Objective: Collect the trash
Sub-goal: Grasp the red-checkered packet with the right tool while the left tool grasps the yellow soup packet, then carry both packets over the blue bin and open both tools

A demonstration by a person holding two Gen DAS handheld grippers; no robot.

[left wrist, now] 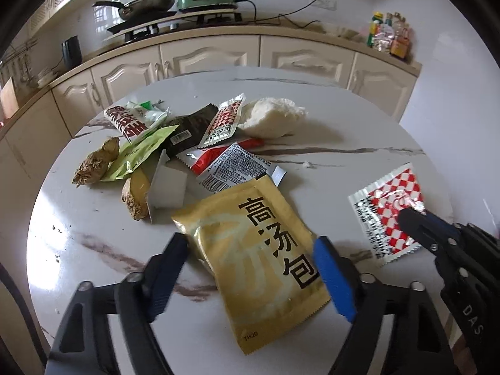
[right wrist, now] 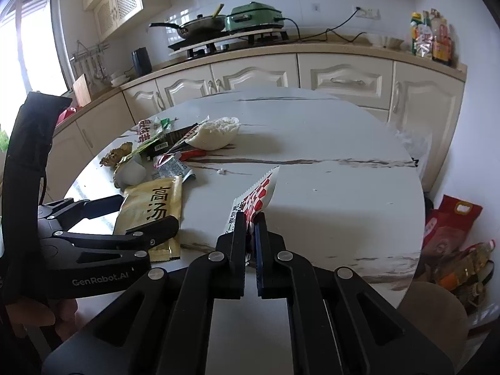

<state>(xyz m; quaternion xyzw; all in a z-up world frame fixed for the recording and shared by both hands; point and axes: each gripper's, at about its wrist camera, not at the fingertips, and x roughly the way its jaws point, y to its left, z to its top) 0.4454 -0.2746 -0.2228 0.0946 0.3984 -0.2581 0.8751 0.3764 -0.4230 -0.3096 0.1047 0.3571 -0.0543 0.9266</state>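
Note:
A gold soup sachet [left wrist: 259,256] lies on the round marble table [left wrist: 343,143]. My left gripper [left wrist: 250,247] is open, with one finger on each side of the sachet, just above it. The sachet also shows in the right wrist view [right wrist: 156,209]. My right gripper [right wrist: 251,218] is shut on a red-and-white checked sachet [right wrist: 256,195] and holds it tilted up off the table. That sachet shows at the right in the left wrist view [left wrist: 387,209], with the right gripper [left wrist: 412,211] pinching it.
A heap of trash lies at the table's far left: wrappers [left wrist: 225,118], ginger pieces [left wrist: 97,161], a white cup [left wrist: 168,187], a steamed bun [left wrist: 272,117]. Behind are cabinets and a counter with a pan [left wrist: 147,4]. Bags [right wrist: 450,228] stand on the floor at the right.

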